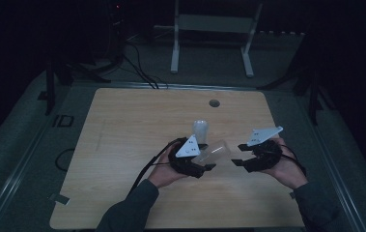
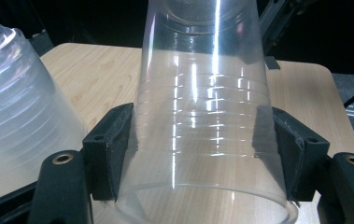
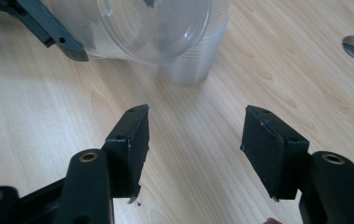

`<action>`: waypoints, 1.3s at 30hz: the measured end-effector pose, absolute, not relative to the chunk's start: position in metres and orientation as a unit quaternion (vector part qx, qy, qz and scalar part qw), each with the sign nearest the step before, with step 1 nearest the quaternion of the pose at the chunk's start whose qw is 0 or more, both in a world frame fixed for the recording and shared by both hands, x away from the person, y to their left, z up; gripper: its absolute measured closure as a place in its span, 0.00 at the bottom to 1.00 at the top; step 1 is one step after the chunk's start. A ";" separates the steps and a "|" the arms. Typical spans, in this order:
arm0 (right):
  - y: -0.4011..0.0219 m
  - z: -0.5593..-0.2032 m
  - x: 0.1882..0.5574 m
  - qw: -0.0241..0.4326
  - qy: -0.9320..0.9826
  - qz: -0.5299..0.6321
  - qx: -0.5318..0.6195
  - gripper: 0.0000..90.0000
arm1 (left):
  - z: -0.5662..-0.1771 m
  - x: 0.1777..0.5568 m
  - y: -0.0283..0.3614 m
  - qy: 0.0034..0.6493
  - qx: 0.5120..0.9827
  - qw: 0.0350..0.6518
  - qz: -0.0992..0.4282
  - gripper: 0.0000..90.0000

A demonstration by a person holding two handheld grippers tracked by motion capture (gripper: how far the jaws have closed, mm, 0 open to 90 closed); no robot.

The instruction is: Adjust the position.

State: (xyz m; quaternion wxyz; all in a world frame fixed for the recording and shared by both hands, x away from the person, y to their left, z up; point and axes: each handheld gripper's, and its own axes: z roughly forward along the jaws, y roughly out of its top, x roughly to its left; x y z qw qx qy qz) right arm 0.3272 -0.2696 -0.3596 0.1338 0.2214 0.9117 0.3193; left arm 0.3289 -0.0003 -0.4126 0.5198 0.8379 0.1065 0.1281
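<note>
Gripping clear cup [image 2: 202, 116] with my left hand-held gripper [image 2: 201, 151], tilted above bench [image 1: 122, 145]; my right hand-held gripper [image 3: 193, 144] released, empty, near cup stack [image 1: 200, 129]

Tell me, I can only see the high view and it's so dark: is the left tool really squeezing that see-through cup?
Observer: Yes. In the left gripper view, both pads of the left tool press on the ribbed wall of the clear cup.
Operator: Is the right tool holding something too?
Observer: No. The right tool is open, with just bare table between its pads.
Operator: And the other cup?
Observer: The other cup has many close rings, like several cups nested together.
</note>
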 end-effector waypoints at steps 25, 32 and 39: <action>-0.258 -0.350 0.333 0.105 0.944 0.262 0.169 0.39 | -0.415 0.331 0.001 0.091 0.855 0.498 0.113 0.34; -0.255 -0.346 0.333 0.101 0.949 0.254 0.156 0.39 | -0.416 0.332 0.001 0.088 0.859 0.492 0.112 0.34; -0.253 -0.341 0.334 0.100 0.954 0.242 0.143 0.39 | -0.416 0.332 0.001 0.086 0.863 0.486 0.109 0.34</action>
